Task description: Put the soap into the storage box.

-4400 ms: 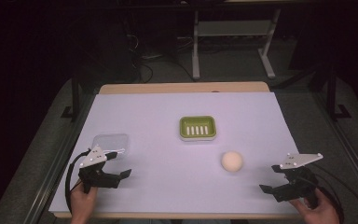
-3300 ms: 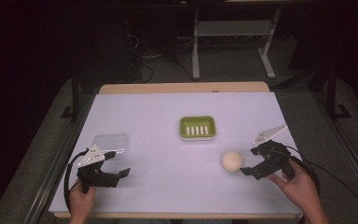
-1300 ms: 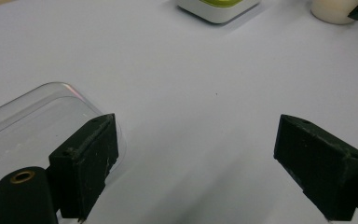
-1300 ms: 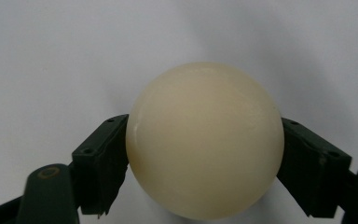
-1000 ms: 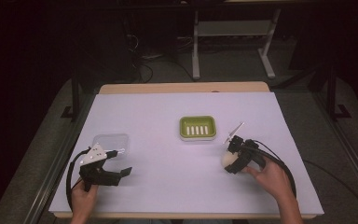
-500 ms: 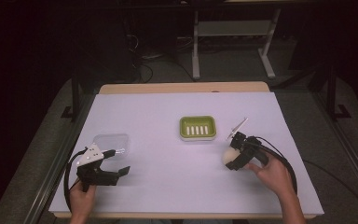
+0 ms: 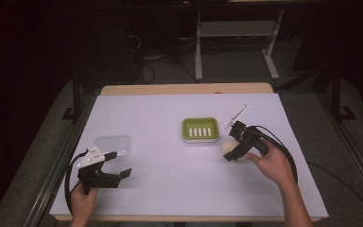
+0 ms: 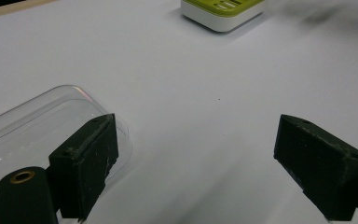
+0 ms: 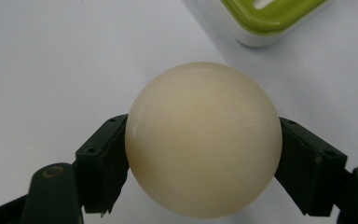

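Note:
A cream round soap ball [image 9: 203, 139] sits squeezed between the two black jaws of my right gripper [image 9: 200, 163], lifted a little off the white table. From above, the ball [image 7: 228, 145] hangs just right of the green soap dish [image 7: 200, 129] with my right gripper [image 7: 233, 147] shut on it. The dish's corner [image 9: 270, 18] lies beyond the ball. My left gripper [image 7: 119, 164] rests open at the table's front left, nothing between its jaws. Its own view shows the left gripper [image 8: 196, 158] beside a clear plastic lid [image 8: 32, 126].
The clear lid [image 7: 113, 144] lies flat just beyond my left gripper. The white table [image 7: 160, 189] ends in a wooden strip at the back [image 7: 184, 89]. A cable loops from each gripper. A metal stand [image 7: 236, 42] is on the floor behind.
My right gripper came in from the right, closed on the soap ball and has lifted it slightly toward the dish. The left gripper has stayed where it was.

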